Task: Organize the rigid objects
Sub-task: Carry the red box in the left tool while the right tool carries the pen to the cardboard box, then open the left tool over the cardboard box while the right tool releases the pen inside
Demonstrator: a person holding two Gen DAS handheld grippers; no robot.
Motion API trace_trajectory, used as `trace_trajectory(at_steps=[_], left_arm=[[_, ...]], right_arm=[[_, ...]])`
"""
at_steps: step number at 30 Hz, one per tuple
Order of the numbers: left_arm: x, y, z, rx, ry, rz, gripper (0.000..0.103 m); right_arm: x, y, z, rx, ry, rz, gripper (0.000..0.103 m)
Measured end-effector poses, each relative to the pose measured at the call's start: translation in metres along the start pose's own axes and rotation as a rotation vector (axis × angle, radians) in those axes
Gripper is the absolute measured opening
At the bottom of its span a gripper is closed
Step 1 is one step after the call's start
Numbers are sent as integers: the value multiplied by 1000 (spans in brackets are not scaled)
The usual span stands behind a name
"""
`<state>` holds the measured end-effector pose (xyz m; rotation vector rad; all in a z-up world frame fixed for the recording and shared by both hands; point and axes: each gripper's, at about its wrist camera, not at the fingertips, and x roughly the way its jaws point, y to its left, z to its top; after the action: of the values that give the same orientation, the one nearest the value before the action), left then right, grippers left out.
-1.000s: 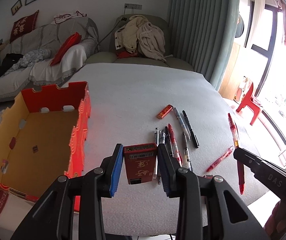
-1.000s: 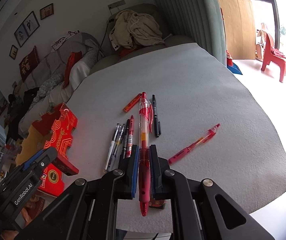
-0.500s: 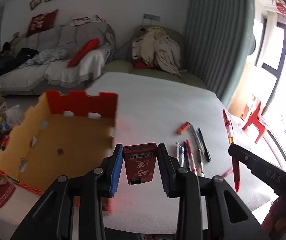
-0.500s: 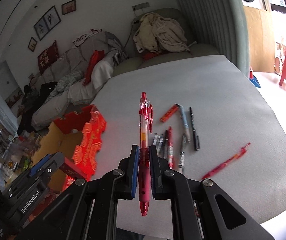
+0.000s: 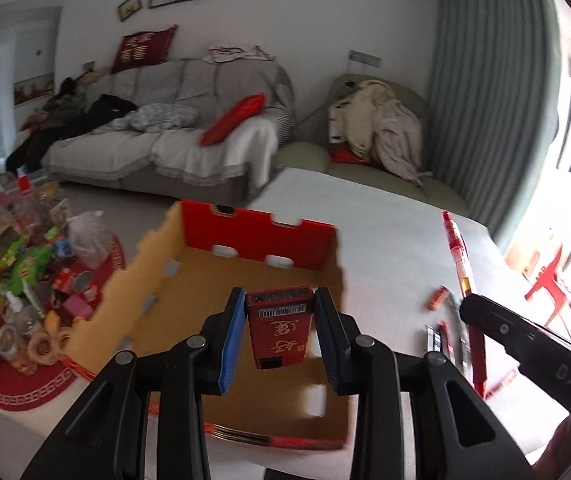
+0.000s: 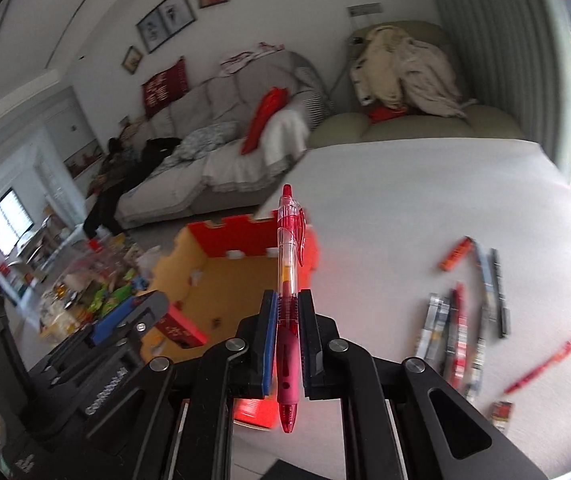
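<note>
Both grippers have swung leftward since a second ago, away from the scattered pens and over the open red-and-tan cardboard box [image 5: 253,236], which now fills the middle of the left wrist view instead of sitting off to its side. Held above the box's tan floor, the left gripper [image 5: 279,326] has its two pads pressed against the sides of a small red rectangular packet with gold characters and a barcode label [image 5: 279,328], one blue-faced pad touching each side. The right gripper [image 6: 287,334] is closed narrowly on a translucent red click pen [image 6: 288,280], gripping its rubber sleeve; the pen points forward along the fingers, its clip end reaching out toward the box's far red wall, and it hangs beside the box's right-hand corner. In the right wrist view the left gripper appears low at the left, its packet over the box interior. Right of the box, on the white padded tabletop [image 6: 405,200], lie a loose cluster of pens [image 6: 457,320], a short orange tube [image 6: 455,254] beyond them, and another red pen [image 6: 545,362] well apart to the right. Left of the box, on the floor below, sits a heap of colourful snack packets [image 5: 13,288].
</note>
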<state>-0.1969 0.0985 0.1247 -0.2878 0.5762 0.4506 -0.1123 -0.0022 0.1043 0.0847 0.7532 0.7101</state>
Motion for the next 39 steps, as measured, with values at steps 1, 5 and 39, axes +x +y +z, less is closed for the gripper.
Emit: trace_trajectory(at_steps=[1, 5, 39], left_arm=[[1, 8, 3, -11, -7, 21, 37], [4, 37, 15, -14, -37, 87, 37], [147, 66, 34, 33, 219, 194, 82]], right_arm=[[5, 8, 1, -12, 6, 13, 11], [27, 36, 8, -58, 35, 69, 11], [178, 9, 22, 77, 283, 48, 57]])
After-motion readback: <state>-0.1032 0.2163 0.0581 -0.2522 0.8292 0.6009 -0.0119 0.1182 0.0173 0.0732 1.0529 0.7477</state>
